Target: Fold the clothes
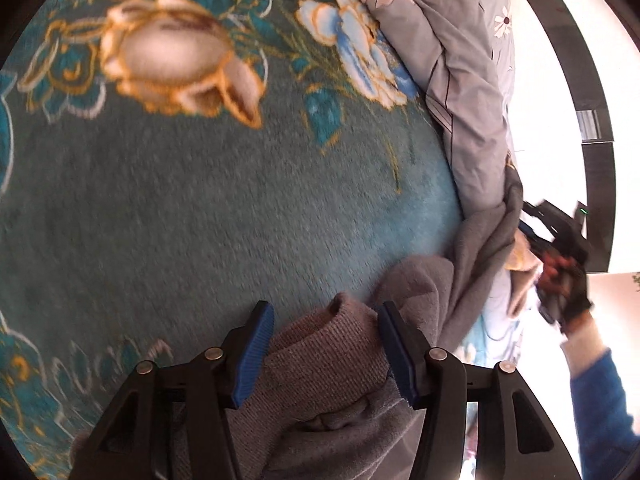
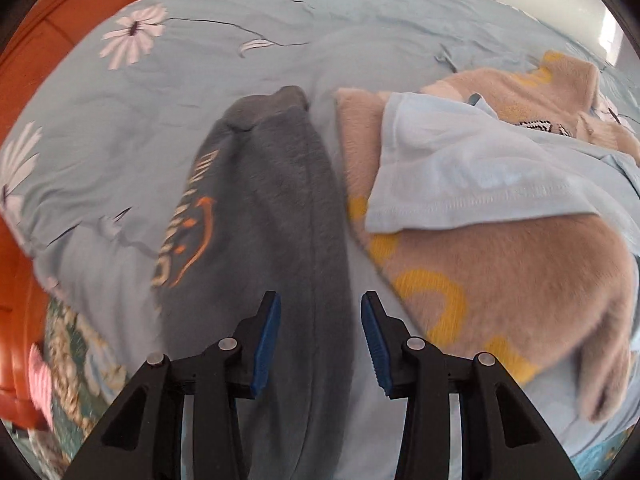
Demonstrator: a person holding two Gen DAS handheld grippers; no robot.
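Blue-padded fingers of both grippers stand spread over grey clothing on a bed.

Between the left gripper's (image 1: 326, 354) parted jaws at the bottom of the left view bulges a grey knit cuff (image 1: 320, 360); its pads (image 1: 256, 354) flank the cloth, but whether they touch it I cannot tell. Beyond lies a teal floral blanket (image 1: 200, 200), with a grey quilt (image 1: 460, 80) heaped at upper right. At the right edge a gloved hand (image 1: 568, 284) with a blue sleeve (image 1: 600, 400) holds the other tool. In the right view, the right gripper (image 2: 320, 340) hovers with jaws apart above a grey sweatshirt (image 2: 272, 208) with orange print, running from the bottom centre up to mid-frame. Just right of it lies a tan fleece (image 2: 500, 272) with yellow rings, a pale blue shirt (image 2: 460, 172) draped on top. All rest on a light blue flowered sheet (image 2: 160, 100).
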